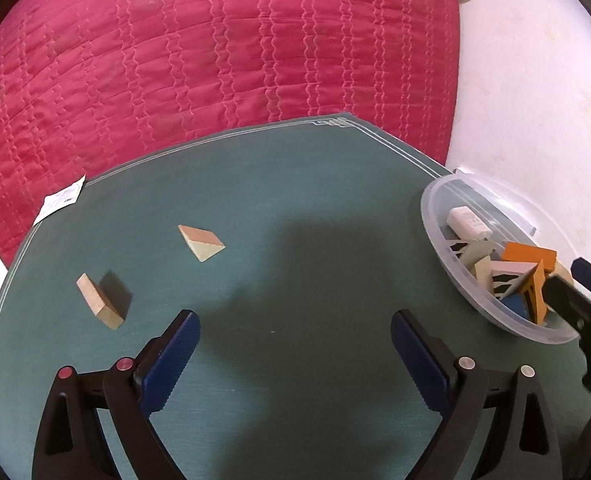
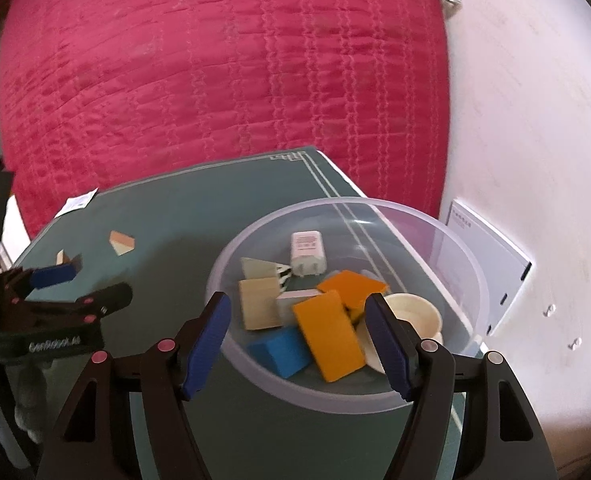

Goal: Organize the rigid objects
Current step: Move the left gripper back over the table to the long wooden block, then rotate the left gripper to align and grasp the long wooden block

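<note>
Two wooden blocks lie on the green mat [image 1: 295, 200]: a triangular one [image 1: 201, 242] and a thicker wedge [image 1: 99, 302] to its left. My left gripper [image 1: 295, 320] hovers open over the bare mat, nearer than both blocks and holding nothing. A clear plastic bowl [image 1: 431, 208] at the mat's right edge holds several blocks and a white charger [image 1: 469, 222]. My right gripper [image 2: 297, 304] is open above the bowl [image 2: 279, 384], over orange blocks [image 2: 327, 336], a blue block [image 2: 281, 350] and a white cup [image 2: 411, 314]. Its pads press on nothing.
A red quilted cover [image 1: 215, 60] lies beyond the mat, with a white surface [image 1: 535, 100] to the right. A small white label [image 1: 59, 202] sits at the mat's far left corner. A white card [image 2: 483, 260] lies right of the bowl.
</note>
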`<state>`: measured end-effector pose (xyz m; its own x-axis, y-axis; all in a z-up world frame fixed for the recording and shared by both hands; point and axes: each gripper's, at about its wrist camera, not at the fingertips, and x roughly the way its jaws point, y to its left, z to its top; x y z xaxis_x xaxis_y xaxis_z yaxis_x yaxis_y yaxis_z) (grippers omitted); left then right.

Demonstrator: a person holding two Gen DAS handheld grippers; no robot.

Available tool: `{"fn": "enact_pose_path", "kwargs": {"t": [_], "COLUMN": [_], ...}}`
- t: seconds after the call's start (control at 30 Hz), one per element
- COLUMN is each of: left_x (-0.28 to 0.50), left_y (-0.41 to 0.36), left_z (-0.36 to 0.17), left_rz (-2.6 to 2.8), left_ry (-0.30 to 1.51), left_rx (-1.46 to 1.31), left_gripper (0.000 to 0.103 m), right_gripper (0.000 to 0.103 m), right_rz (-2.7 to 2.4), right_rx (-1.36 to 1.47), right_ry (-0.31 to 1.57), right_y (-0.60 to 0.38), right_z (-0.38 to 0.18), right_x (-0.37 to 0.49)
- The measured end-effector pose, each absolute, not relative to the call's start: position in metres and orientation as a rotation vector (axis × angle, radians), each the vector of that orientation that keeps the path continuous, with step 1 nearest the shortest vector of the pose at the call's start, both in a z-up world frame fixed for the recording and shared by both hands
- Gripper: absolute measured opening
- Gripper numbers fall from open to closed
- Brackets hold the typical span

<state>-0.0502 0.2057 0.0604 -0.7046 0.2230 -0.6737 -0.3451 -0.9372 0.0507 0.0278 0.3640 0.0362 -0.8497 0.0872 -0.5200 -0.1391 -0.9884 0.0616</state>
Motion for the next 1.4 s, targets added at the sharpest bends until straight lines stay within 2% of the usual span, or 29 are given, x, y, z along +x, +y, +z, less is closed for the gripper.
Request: {"fn": "enact_pose_path", "kwargs": {"t": [0.23,0.77,1.0,1.4], "left_x": [-0.056,-0.076,-0.103,-0.119], "left_y": [0.19,0.101,0.06,0.06], "left_z": [0.063,0.06,0.052,0.043], "left_rz": [2.66,2.795,2.825,2.814], "left_ry": [0.224,0.387,0.311,0.404], "left_rx": [-1.023,-0.994,-1.093,-1.082], "left_gripper": [0.099,0.099,0.099,0.1], "right_gripper": [0.072,0.072,0.073,0.073], "right_rz": [2.971,3.066,3.101,3.11], "right_rx": [-0.842,-0.991,-1.066,-1.124], "right_ry": [0.087,0.04,0.051,0.075], "right_y": [0.348,0.319,0.306,0.302], "right_z": [0.034,0.024,0.019,0.015], "right_x": [0.03,0.031,0.033,0.033]}}
